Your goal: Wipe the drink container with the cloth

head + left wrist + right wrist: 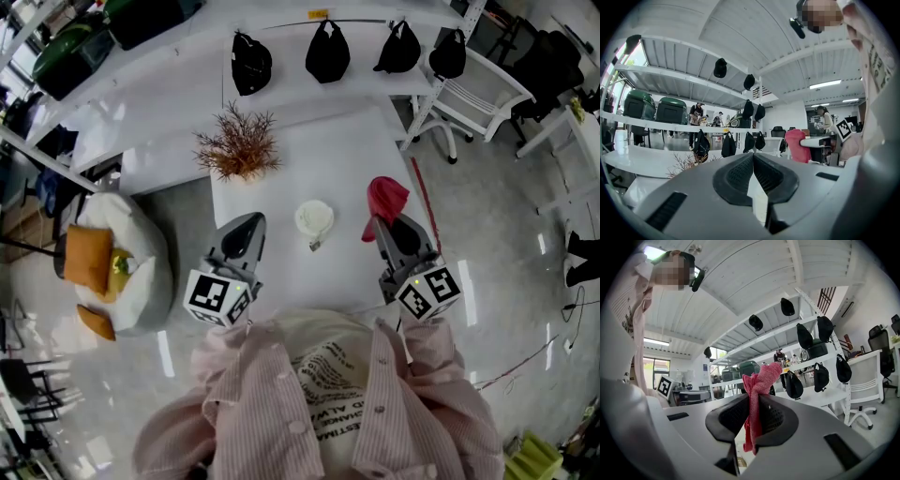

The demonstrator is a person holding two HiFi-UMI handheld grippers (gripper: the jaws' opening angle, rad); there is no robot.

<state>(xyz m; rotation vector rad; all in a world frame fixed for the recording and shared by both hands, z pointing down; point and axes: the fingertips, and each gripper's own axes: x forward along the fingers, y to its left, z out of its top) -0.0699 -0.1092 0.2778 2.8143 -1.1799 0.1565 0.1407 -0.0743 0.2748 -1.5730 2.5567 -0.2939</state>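
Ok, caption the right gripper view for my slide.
Right gripper pinching a pink cloth in front of shelves hung with black bags.

Cannot see lower end of cloth [386, 199] behind right gripper [386, 225], nor make out small piece [314, 246] beside drink container [314, 217].

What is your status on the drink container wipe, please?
Left gripper shut, empty. Right gripper shut on red cloth. Drink container on table between them, untouched. Nothing in the way.
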